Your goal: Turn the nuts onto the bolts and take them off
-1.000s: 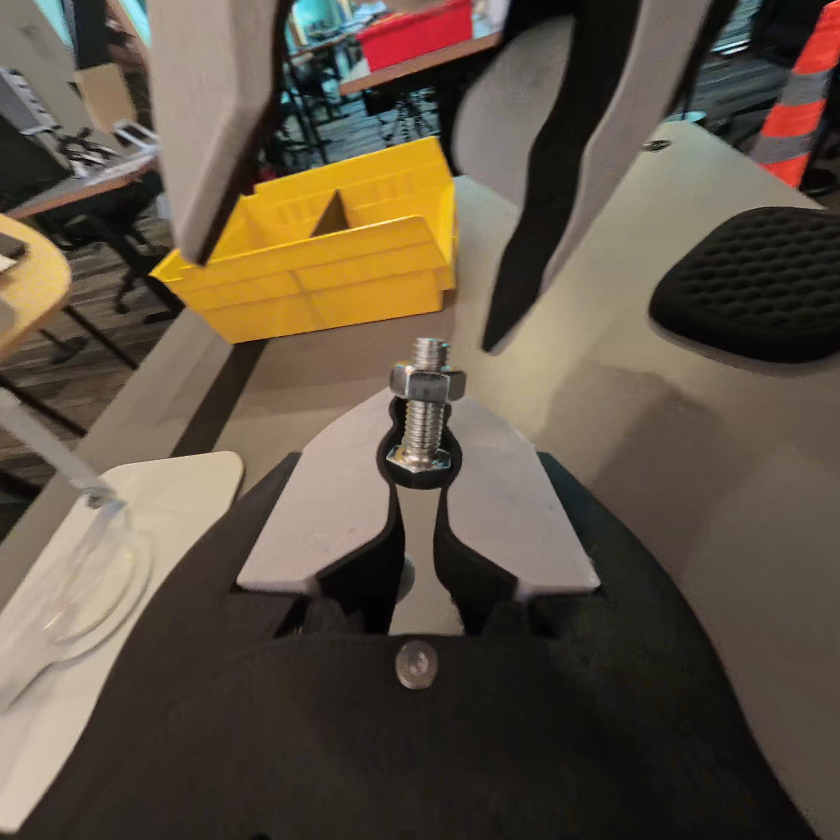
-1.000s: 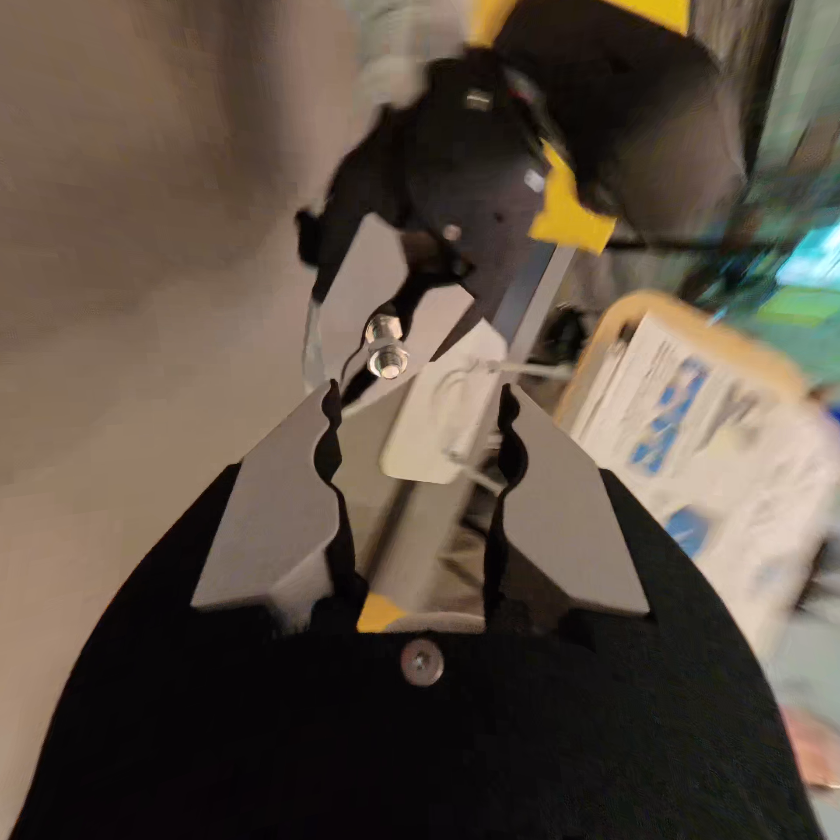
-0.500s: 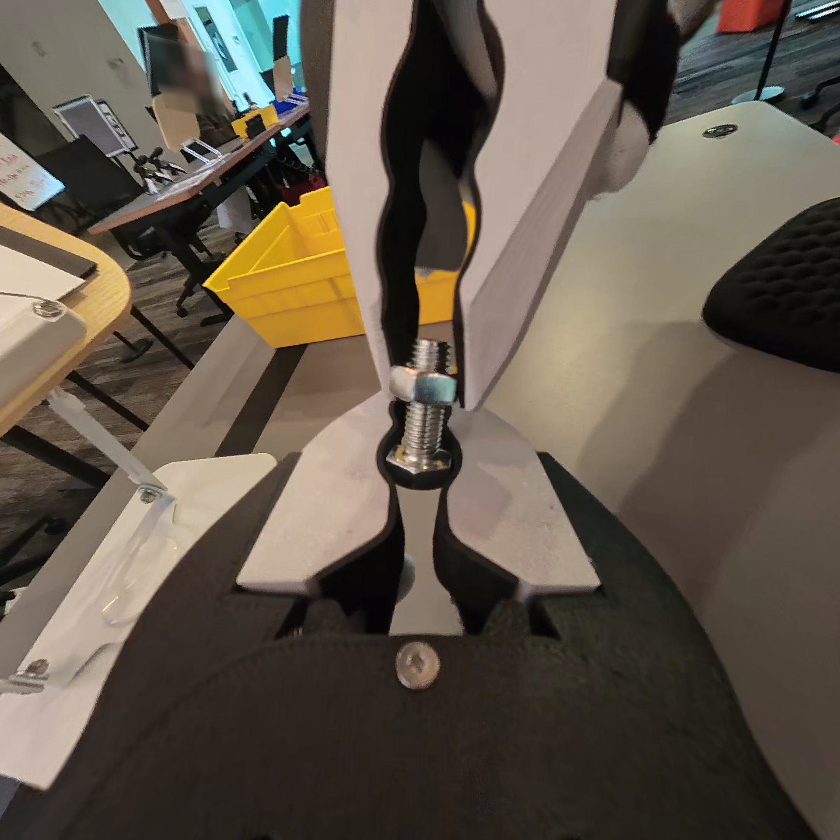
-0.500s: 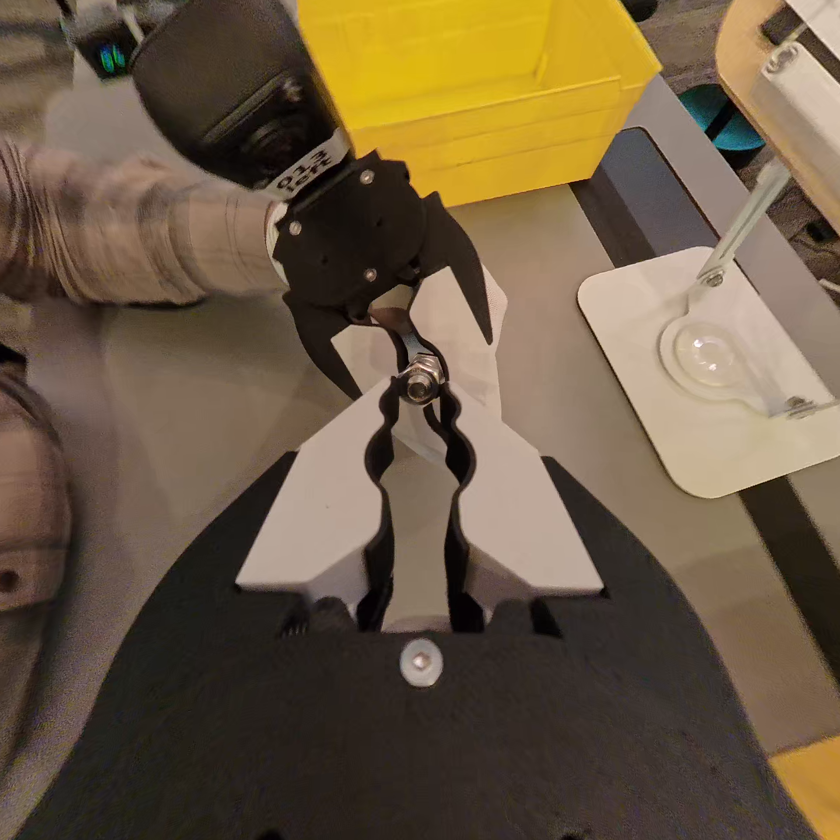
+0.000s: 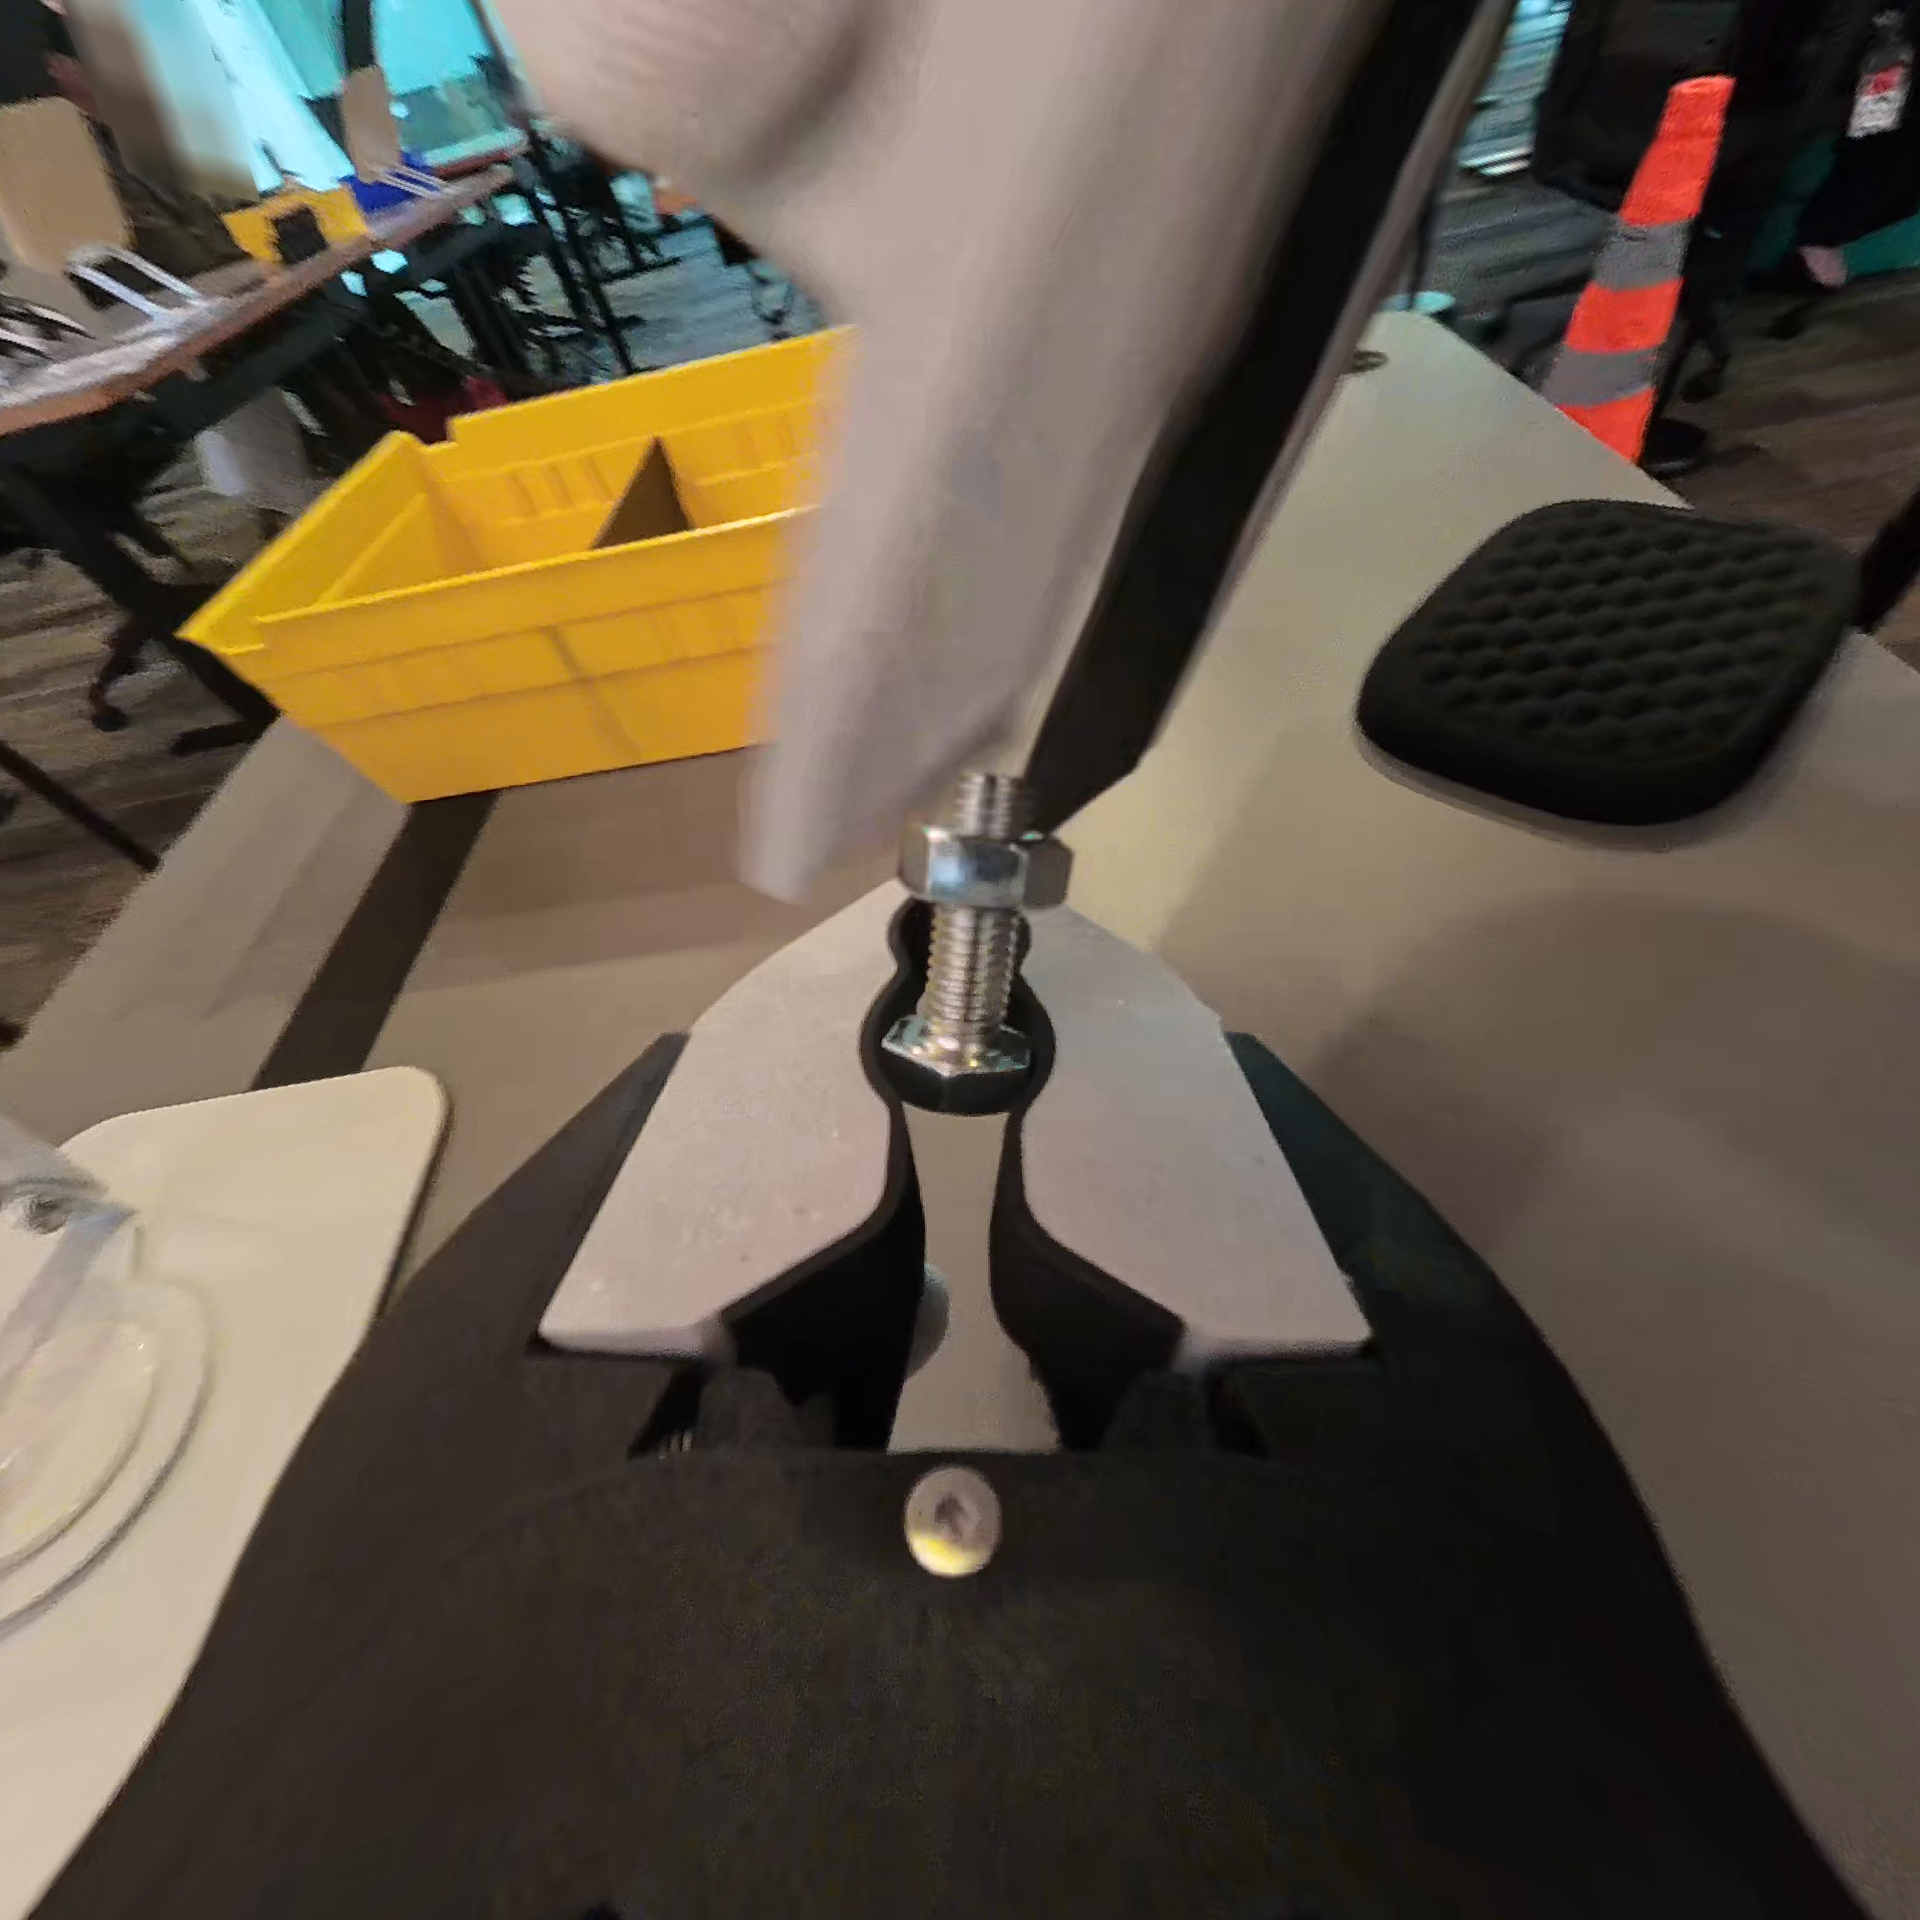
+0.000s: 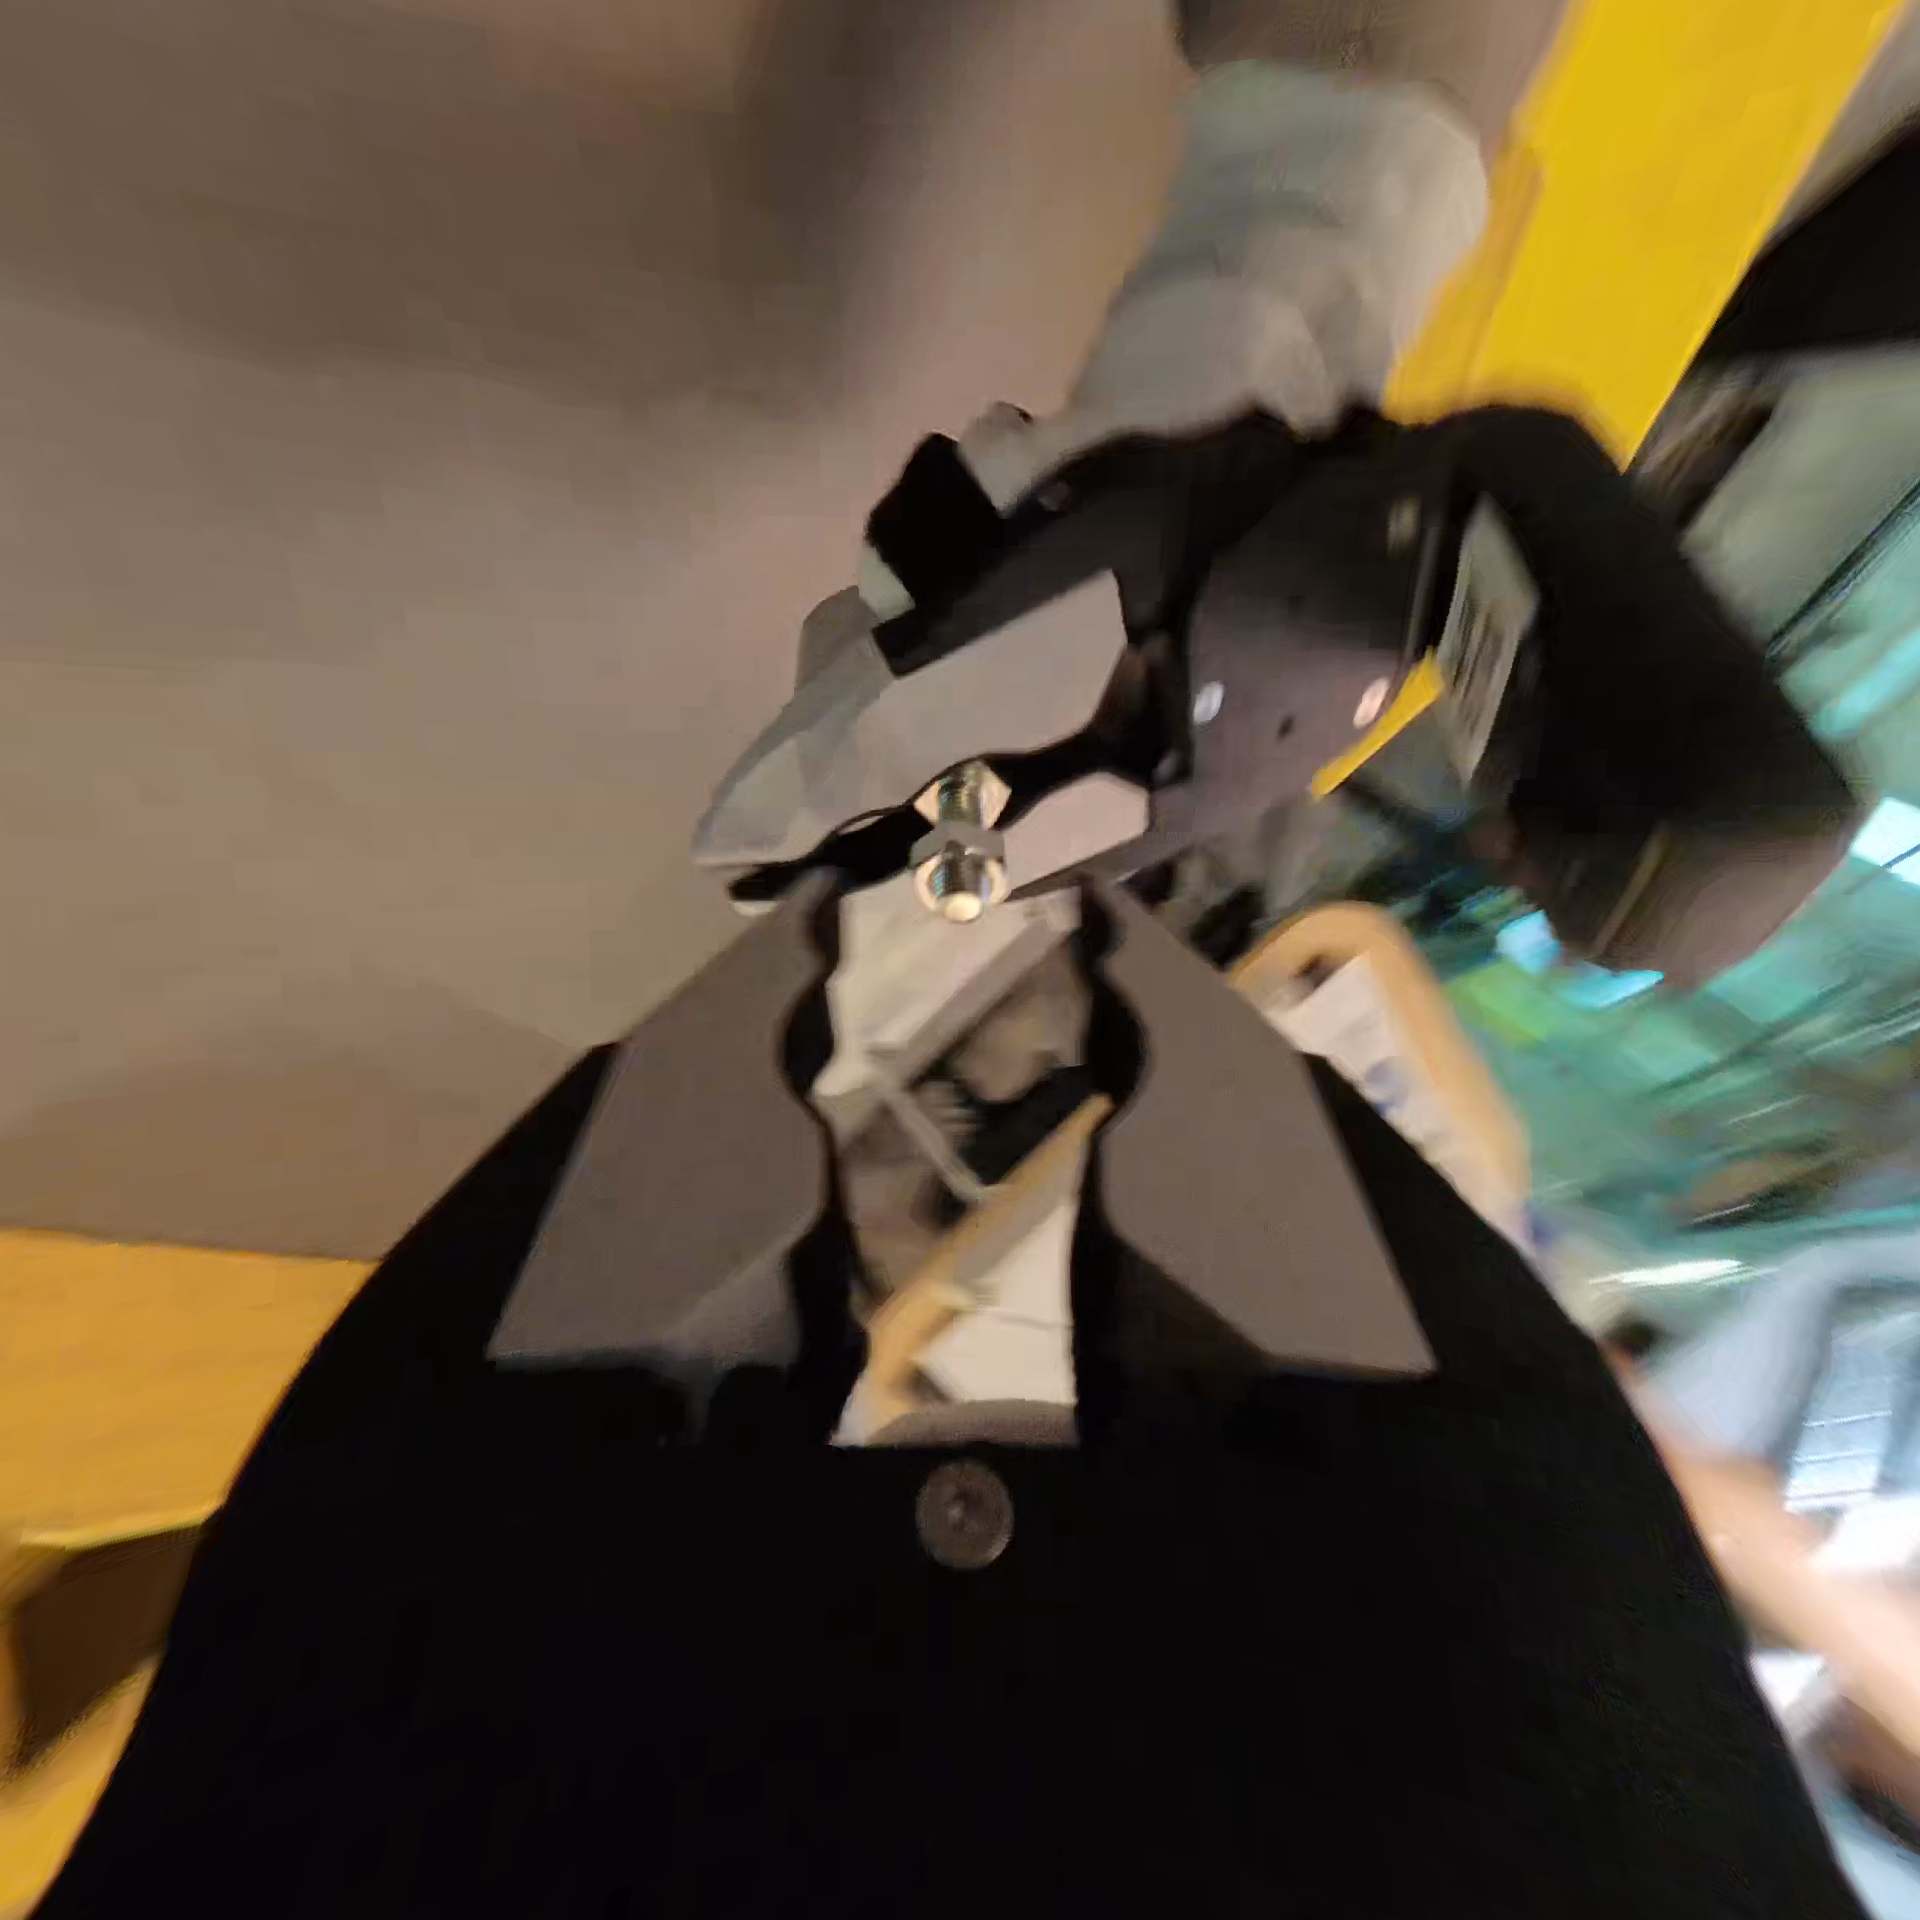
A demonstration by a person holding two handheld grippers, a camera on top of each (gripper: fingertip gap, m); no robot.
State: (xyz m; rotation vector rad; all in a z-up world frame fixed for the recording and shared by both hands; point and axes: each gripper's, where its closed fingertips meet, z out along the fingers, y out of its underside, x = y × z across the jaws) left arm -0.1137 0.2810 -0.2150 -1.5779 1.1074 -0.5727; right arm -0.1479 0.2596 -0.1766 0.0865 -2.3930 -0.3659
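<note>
Grey left tongs [image 5: 961, 997] are clenched on the hex head of a steel bolt [image 5: 968, 971], holding it upright above the desk [image 5: 1558, 1039]. A nut [image 5: 985, 869] sits near the thread's top. The right tongs [image 6: 951, 935] hang released just beside it, blurred. Judging by this, turning is midway; which direction is unclear. Far left stands a yellow bin [image 5: 499, 644].

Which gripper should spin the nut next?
Probably the right gripper: it is open, right beside the nut. The left gripper is busy, shut on the bolt.
</note>
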